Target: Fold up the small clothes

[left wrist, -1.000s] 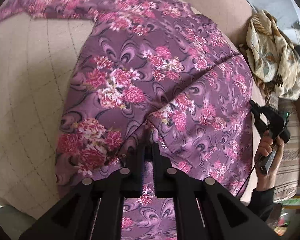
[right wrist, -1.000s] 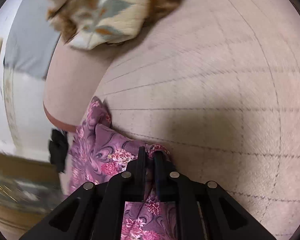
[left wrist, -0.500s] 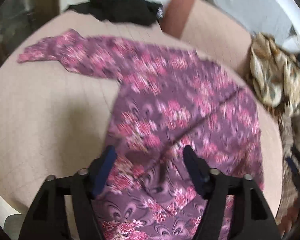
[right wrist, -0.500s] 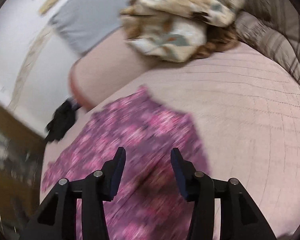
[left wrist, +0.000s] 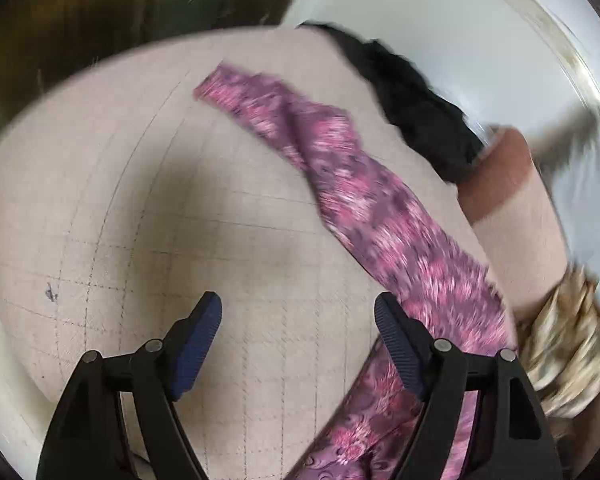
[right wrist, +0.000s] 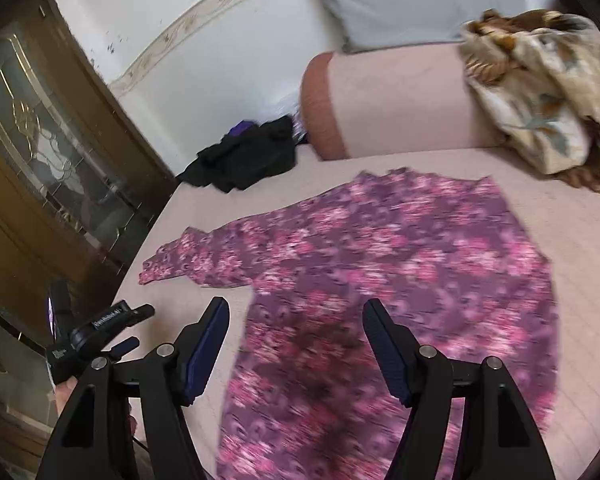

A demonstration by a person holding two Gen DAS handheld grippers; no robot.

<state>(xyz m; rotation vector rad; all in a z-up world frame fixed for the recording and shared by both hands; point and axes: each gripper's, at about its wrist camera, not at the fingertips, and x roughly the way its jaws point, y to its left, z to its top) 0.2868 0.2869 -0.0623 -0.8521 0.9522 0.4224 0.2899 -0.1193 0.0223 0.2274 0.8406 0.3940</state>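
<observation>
A purple garment with pink flowers lies flat on the beige quilted bed, one sleeve stretched out to the left. My right gripper is open and empty, raised above the garment's near part. My left gripper is open and empty above bare bed. The outstretched sleeve runs diagonally just right of the left gripper, and the garment's body lies under its right finger. The left gripper also shows at the lower left of the right wrist view.
A black garment lies at the bed's far left corner, also in the left wrist view. A cream floral cloth is heaped on a pink bolster. A wooden glass-panelled door stands left of the bed.
Both grippers were shut on the garment's folded edge one second ago. Both have opened, let go and lifted away. The left gripper has swung left toward the outstretched sleeve.
</observation>
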